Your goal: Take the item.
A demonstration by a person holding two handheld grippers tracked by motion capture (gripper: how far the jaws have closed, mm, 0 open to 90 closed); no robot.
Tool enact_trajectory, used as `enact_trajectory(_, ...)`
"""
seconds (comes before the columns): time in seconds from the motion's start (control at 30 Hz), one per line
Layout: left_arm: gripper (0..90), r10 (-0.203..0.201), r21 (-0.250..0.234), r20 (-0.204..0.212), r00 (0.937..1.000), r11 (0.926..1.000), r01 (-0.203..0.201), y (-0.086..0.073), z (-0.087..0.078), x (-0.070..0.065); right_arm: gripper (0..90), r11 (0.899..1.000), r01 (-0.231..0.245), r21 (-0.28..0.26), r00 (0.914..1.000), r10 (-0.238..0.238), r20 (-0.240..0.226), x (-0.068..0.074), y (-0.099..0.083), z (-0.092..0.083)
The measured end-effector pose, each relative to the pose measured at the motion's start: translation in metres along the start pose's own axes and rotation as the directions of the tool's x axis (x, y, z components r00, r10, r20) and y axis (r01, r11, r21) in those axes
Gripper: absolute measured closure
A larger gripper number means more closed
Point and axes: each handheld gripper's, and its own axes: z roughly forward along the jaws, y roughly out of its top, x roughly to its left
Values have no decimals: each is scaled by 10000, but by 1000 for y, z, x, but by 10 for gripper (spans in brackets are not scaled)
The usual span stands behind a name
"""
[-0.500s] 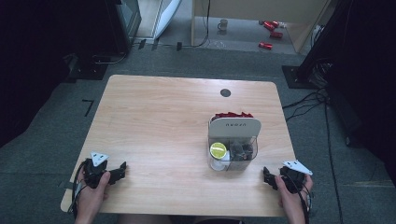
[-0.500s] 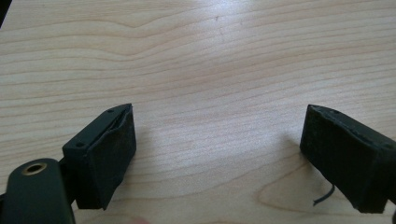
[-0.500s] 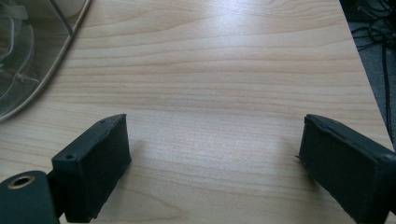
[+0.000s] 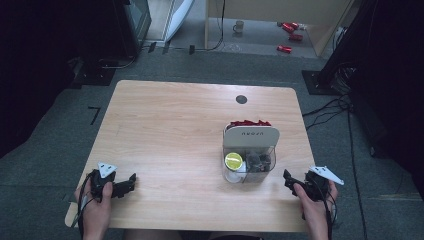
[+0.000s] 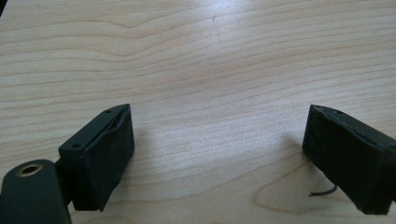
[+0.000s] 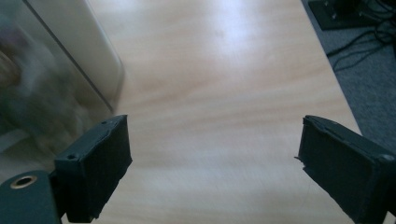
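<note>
Resting on table (image 4: 175, 120) | clear organizer (image 4: 249, 154) just left of right gripper (image 4: 290, 178) | left gripper (image 4: 131, 181) well apart — both jaws gaping, empty

We count one wooden table (image 4: 165, 140) and one clear box (image 4: 250, 150) standing on it. Inside the box we see one round yellow-green lid (image 4: 233, 161) (other bits in there are too dark to count). We count two grippers, the left gripper (image 4: 131, 182) and the right gripper (image 4: 289, 179). On the floor behind sit one mug (image 4: 239, 26) and three red cans (image 4: 290, 36).
</note>
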Motion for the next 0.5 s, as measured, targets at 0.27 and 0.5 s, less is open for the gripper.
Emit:
enact_trajectory(0.27, 95, 1, 2, 2, 10000, 10000, -1, 0, 0, 0, 98, 9975, 190, -675, 9993, -212, -323, 26, 52, -6)
enact_trajectory(0.5, 95, 5, 6, 0, 10000, 10000, -5, 0, 0, 0, 177, 9926, -511, -1103, 9986, 490, -218, 36, 89, 0)
